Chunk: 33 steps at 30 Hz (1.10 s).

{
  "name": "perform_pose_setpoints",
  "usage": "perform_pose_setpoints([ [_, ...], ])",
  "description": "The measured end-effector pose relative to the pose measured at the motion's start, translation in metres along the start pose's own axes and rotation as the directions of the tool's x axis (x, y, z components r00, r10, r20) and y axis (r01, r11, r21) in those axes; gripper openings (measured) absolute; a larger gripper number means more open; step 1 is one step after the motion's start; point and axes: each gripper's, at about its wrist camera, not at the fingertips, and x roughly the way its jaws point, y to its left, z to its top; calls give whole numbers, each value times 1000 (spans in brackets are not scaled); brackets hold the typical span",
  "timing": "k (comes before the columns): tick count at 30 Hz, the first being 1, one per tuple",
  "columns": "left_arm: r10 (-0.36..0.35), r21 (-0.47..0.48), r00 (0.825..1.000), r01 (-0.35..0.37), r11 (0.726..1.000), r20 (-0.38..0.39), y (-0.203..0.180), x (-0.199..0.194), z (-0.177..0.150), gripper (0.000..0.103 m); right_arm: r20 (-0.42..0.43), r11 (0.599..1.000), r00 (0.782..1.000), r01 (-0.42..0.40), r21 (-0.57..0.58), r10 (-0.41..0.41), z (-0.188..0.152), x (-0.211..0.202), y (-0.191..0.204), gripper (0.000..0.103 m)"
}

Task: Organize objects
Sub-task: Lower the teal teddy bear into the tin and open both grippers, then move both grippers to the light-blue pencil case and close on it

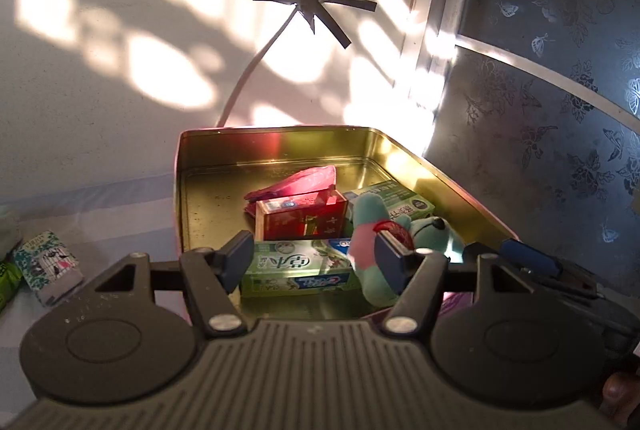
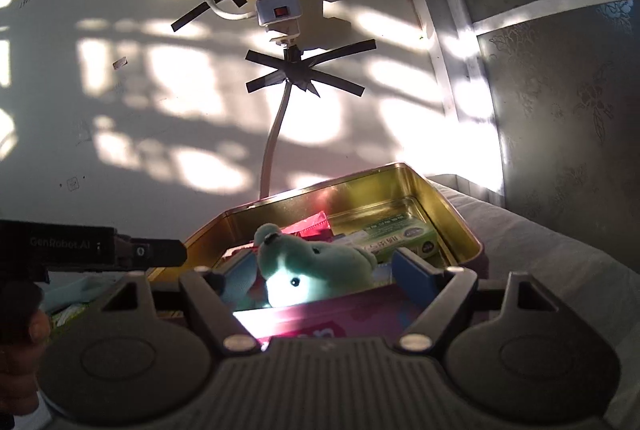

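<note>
A gold metal tin (image 1: 280, 144) stands open on the bed. It holds a green toothpaste box (image 1: 298, 266), a red box (image 1: 302, 218), a pink packet (image 1: 298, 180), a second green box (image 1: 394, 198) and a teal plush bear (image 1: 404, 234). My left gripper (image 1: 312, 258) is open over the tin's near edge, its fingers either side of the toothpaste box. My right gripper (image 2: 324, 274) is open around the plush bear (image 2: 316, 264) inside the tin (image 2: 452, 206); the bear lies between the fingers and no squeeze shows. The right gripper's blue finger (image 1: 532, 256) shows at the tin's right.
A patterned small box (image 1: 46, 266) and a green pack (image 1: 6, 284) lie on the bed left of the tin. A white wall with a taped cable (image 1: 308, 0) and power strip (image 2: 278, 2) is behind. A dark floral panel (image 1: 552, 90) stands at right. The left gripper's body (image 2: 92, 250) shows at left.
</note>
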Motion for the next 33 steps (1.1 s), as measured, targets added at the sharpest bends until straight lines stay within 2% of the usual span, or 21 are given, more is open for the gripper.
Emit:
perform_pose_setpoints([
  [3,80,21,997,-80,997,16,5,-18,-9,69,23,999,1000,-18,39,17,-1,-16,5,77],
  [6,127,11,992,-128,992,15,18,-35,-22,69,29,999,999,-42,35,41,-5,-28,19,75],
  [11,226,6,974,-226,974,-10,42,-55,-48,69,-17,995,995,-99,-10,99,-21,-38,54,74],
  [13,256,11,966,-256,967,-28,52,-59,-58,69,-61,992,990,-125,-25,123,-31,-36,68,73],
  [20,336,-3,939,-337,942,-78,84,-68,-83,69,-209,976,959,-208,-66,190,-62,-20,115,71],
  [33,444,-58,890,-451,891,-100,143,-83,-100,69,-339,933,910,-311,-179,238,-84,8,181,70],
])
